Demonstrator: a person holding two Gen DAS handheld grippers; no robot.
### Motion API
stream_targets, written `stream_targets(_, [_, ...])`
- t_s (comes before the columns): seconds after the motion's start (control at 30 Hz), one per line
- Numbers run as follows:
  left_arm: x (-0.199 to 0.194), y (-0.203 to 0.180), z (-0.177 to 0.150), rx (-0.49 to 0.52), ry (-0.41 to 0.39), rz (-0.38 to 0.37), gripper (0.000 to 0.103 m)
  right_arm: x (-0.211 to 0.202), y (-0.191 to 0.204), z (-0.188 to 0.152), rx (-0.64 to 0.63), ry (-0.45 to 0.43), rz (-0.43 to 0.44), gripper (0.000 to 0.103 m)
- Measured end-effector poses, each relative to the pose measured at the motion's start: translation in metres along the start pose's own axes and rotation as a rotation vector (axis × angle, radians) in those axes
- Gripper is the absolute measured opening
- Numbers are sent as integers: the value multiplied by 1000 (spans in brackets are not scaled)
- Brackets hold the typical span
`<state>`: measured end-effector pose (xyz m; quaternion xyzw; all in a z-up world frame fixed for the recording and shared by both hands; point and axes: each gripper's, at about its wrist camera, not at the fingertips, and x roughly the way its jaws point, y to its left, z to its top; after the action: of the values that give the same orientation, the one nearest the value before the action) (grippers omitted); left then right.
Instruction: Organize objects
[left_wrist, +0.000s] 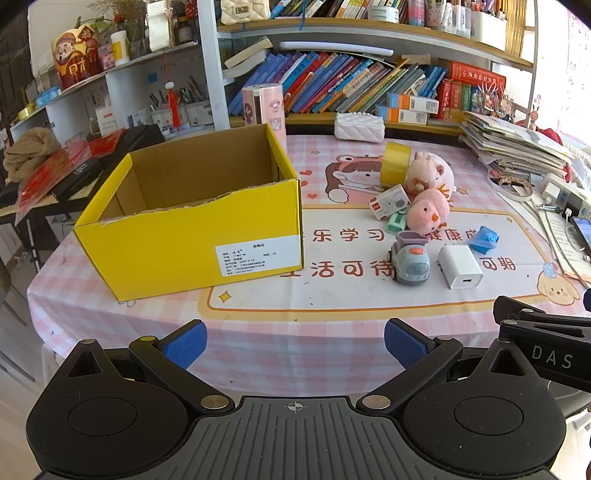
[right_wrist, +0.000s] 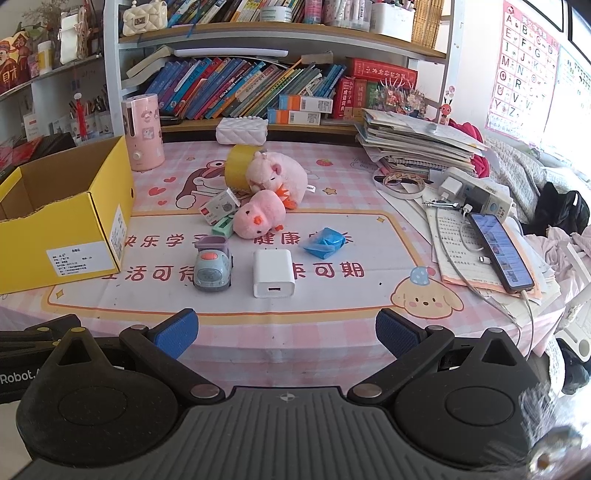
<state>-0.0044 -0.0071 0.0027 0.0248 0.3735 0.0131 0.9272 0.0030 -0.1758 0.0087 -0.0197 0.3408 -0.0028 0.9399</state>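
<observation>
We count one yellow box (left_wrist: 192, 236), open at the top. Beside it lie two pink plush toys (right_wrist: 275, 173) (right_wrist: 258, 216), one toy car (right_wrist: 213, 267), one white charger (right_wrist: 273, 273), one blue wrapped item (right_wrist: 325, 242), one yellow tape roll (right_wrist: 238, 168), one small white carton (right_wrist: 221, 205) and one green item (right_wrist: 223, 225). One phone (right_wrist: 500, 253) rests on papers.
</observation>
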Motion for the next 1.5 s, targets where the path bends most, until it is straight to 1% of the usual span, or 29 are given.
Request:
stream_targets(1.13, [4,8,-3,-10,10,6,103,7,5,-3,-6,15,5,103])
stream_targets(1.17, [4,8,-3,-67,15,65,103,7,5,-3,-6,15,5,103])
stream_targets(1.5, [4,7,-2,-68,16,66,103,7,6,-2,-6,15,5,103])
